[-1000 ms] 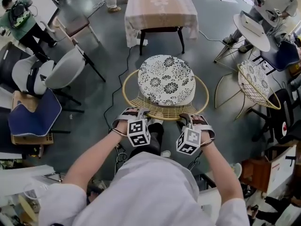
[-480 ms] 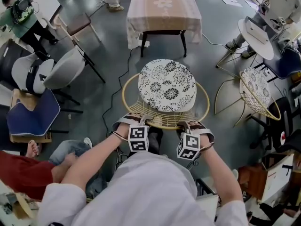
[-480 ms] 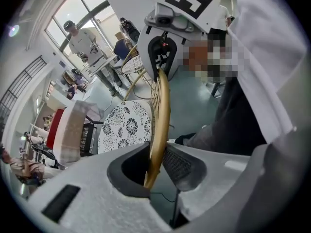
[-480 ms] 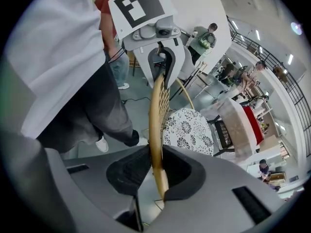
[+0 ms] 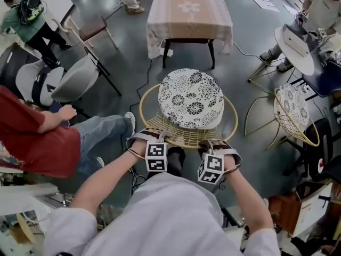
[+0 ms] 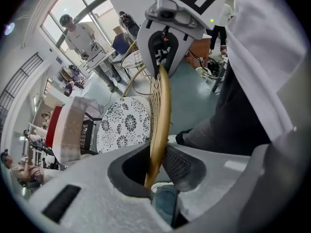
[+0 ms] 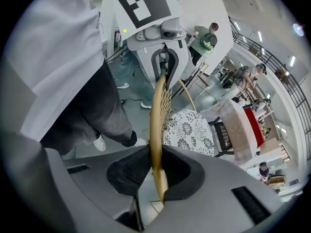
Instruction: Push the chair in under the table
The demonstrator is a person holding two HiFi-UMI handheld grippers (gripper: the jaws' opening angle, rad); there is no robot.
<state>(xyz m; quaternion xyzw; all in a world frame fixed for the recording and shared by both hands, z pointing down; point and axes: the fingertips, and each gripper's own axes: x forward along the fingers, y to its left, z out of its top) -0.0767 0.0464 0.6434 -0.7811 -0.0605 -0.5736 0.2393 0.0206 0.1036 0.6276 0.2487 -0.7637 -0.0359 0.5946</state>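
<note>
Both grippers grasp the chair [image 5: 191, 97] by its back rim [image 5: 184, 142]: the left gripper [image 6: 158, 165], its jaws having just been closing, pinches it, and the right gripper [image 7: 156, 171] clamps it too. The chair stands before the table [image 5: 189, 9], not yet under it; the whole push remains.

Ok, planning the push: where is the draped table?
In the head view the square table draped in beige cloth stands top centre, straight beyond the gold wire chair with the floral cushion.
</note>
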